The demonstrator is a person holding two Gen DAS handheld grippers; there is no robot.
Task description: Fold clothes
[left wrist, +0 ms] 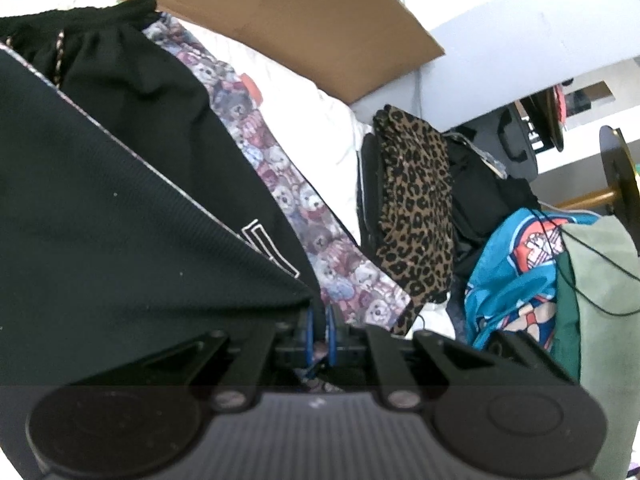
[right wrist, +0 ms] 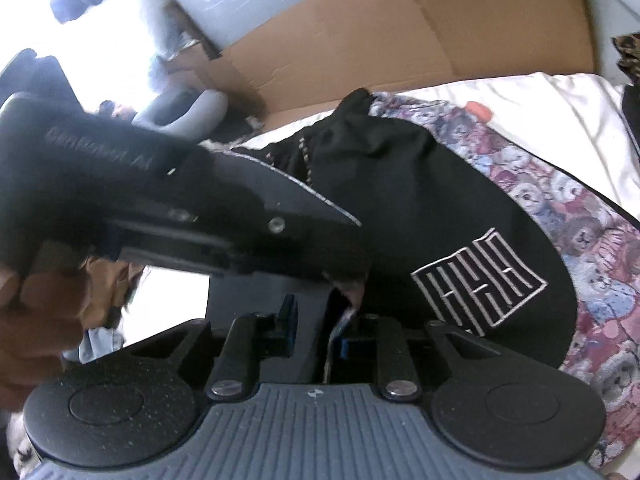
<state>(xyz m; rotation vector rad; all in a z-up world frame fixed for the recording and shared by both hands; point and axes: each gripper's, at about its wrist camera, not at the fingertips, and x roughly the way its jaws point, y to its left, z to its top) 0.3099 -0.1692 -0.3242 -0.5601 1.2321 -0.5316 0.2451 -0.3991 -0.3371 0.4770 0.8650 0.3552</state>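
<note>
A black garment with a drawstring and a white line logo lies on a teddy-bear print cloth spread over a white sheet. One flap is folded up towards me. My left gripper is shut on that flap's pointed corner. In the right wrist view the left gripper reaches in from the left, a hand behind it. My right gripper sits just below it, shut on a fold of the black garment with the bear-print cloth's edge beside the right pad.
A flattened cardboard box leans behind the sheet. To the right sit a folded leopard-print garment, a dark pile, a blue printed garment and a green one. A small orange object lies on the sheet.
</note>
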